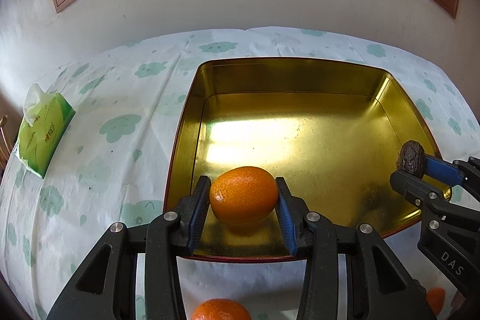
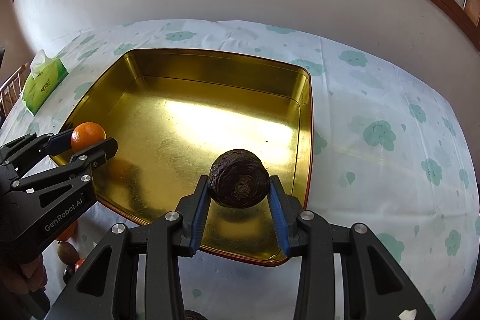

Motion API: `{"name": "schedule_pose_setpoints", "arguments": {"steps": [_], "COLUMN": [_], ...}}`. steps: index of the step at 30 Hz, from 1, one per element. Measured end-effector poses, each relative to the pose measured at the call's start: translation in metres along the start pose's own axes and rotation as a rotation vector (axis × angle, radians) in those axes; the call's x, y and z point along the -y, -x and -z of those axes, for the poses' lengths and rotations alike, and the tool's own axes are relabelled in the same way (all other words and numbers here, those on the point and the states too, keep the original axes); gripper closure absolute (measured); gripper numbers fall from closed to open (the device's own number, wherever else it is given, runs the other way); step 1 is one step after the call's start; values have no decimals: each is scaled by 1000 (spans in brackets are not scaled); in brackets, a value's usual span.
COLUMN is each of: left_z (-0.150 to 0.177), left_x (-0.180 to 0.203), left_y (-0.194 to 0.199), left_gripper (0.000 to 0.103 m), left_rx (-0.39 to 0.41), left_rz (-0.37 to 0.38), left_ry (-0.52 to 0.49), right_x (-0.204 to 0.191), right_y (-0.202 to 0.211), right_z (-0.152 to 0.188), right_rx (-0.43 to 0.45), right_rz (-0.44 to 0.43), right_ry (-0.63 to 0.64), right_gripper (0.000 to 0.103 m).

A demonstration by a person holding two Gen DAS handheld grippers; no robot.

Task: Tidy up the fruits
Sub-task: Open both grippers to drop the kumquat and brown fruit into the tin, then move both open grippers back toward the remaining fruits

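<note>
A gold tin tray with a red rim lies on the clouded tablecloth; it also shows in the right wrist view. My left gripper is shut on an orange over the tray's near left corner; the orange also shows in the right wrist view. My right gripper is shut on a dark wrinkled fruit over the tray's near right part; that fruit also shows in the left wrist view. The tray holds nothing else.
A green tissue pack lies on the table's left edge. Another orange sits on the cloth below my left gripper. More fruits, one brown, lie at the near left. A wall and window stand behind the table.
</note>
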State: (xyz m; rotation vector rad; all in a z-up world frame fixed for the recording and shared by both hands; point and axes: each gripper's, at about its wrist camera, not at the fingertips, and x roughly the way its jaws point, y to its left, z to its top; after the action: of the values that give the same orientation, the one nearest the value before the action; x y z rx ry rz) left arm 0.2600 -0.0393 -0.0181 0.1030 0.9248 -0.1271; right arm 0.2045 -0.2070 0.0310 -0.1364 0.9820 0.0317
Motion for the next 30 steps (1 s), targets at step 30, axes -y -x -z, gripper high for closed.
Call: {"name": "schedule_pose_setpoints", "arguments": {"steps": [30], "left_z": [29], "left_x": [-5], "left_y": [64], "left_gripper": [56], "left_rx": [74], "left_rz": [27], "left_ry": [36], "right_x": [-2], "right_y": [59], "right_z": [28], "right_rx": [86], "right_rz": [-26], "right_ry": [-36], "right_gripper": [58]}}
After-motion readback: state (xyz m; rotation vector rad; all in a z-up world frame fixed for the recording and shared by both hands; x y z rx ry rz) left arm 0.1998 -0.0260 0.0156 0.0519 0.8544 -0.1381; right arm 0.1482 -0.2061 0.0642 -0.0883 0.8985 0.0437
